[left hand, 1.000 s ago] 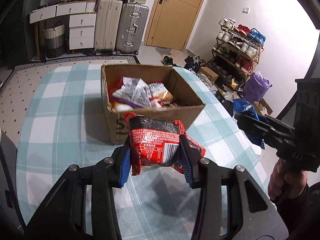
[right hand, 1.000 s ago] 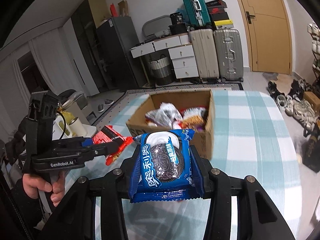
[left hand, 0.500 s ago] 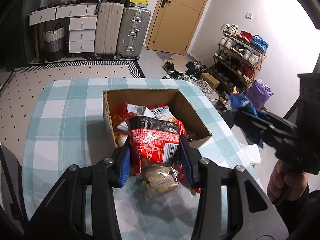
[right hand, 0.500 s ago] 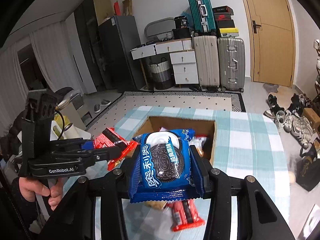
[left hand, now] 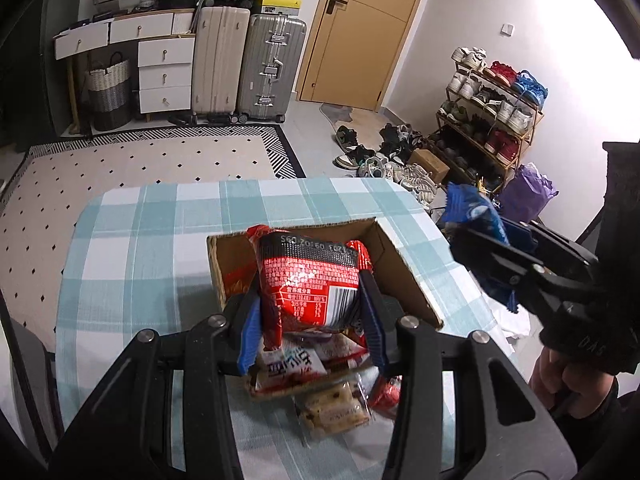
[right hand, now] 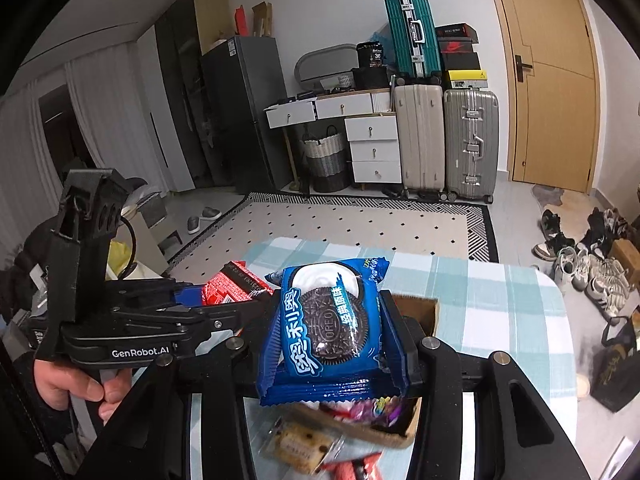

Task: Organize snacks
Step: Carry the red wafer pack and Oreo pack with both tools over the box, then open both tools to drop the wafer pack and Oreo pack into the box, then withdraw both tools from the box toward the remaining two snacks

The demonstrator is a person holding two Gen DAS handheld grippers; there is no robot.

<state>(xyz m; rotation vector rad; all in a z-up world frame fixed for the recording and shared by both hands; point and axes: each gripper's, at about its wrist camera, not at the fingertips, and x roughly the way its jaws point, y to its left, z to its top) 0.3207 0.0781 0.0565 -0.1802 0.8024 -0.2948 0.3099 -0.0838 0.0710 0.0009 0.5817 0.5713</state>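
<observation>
Left gripper (left hand: 311,322) clamped on red packet (left hand: 310,282), right gripper (right hand: 334,338) clamped on blue Oreo pack (right hand: 330,320), both upright. Cardboard box (left hand: 404,276) directly beneath and toward 12 o'clock of the left fingers; right sits farther off at 3 o'clock.
</observation>
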